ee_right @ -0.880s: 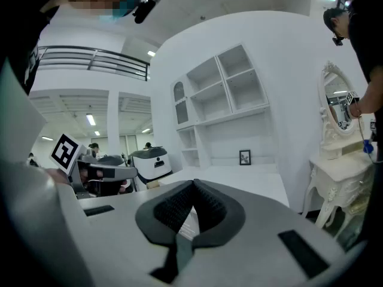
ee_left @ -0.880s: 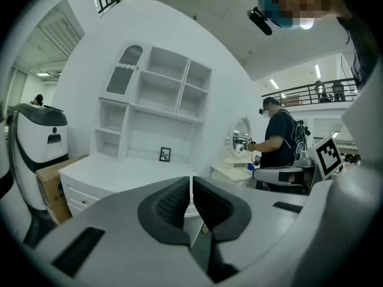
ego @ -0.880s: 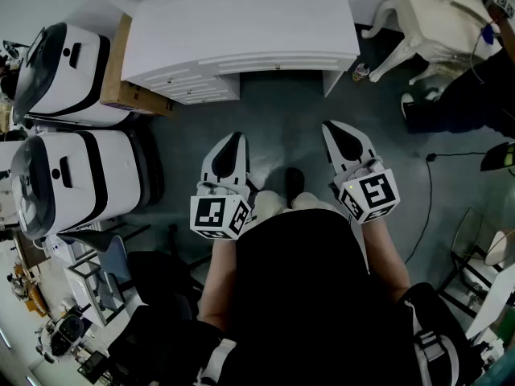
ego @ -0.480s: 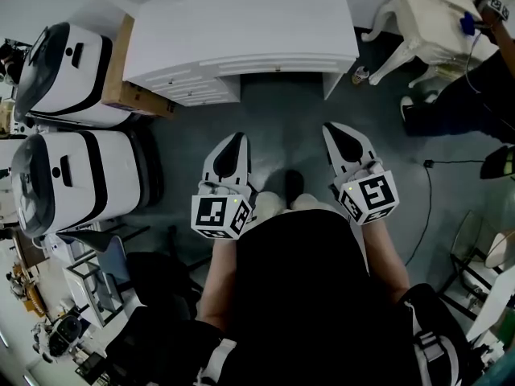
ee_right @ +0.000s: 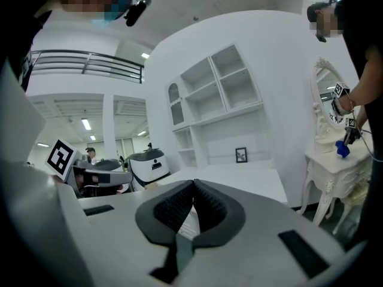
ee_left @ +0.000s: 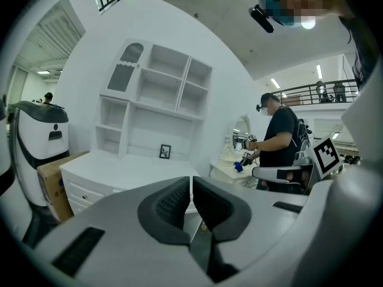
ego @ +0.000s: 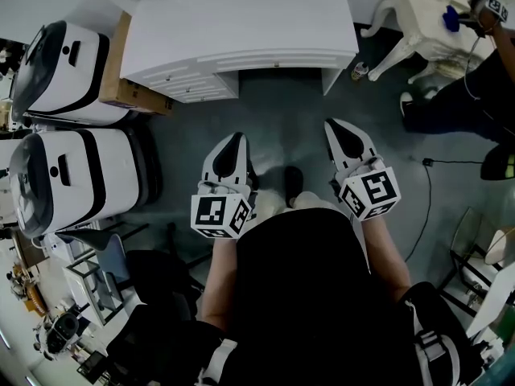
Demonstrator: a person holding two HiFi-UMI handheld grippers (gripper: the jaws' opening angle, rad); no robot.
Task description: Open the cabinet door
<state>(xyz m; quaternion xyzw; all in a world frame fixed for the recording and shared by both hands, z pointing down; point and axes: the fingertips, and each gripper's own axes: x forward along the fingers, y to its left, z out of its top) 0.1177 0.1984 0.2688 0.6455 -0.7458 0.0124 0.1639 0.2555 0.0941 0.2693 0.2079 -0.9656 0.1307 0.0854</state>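
Observation:
A white desk cabinet [ego: 241, 30] stands ahead of me, with drawers [ego: 189, 87] on its left side. The left gripper view shows its shelf hutch [ee_left: 158, 91] with a small arched cabinet door [ee_left: 128, 70], which is closed. That door [ee_right: 173, 94] also shows in the right gripper view. My left gripper [ego: 233, 141] and right gripper [ego: 339, 129] hover side by side over the dark floor, short of the desk. Both point toward it. Each is shut with nothing between its pads [ee_left: 170, 199] [ee_right: 176, 205].
Two white machines [ego: 72, 63] [ego: 76, 175] and a cardboard box [ego: 121, 67] stand left of the desk. An ornate white vanity table [ego: 434, 14] and a person in dark clothes [ego: 467, 87] are at the right. A small picture frame [ee_left: 164, 151] rests on the desk.
Both grippers have kept still. The person at the right has shifted a little.

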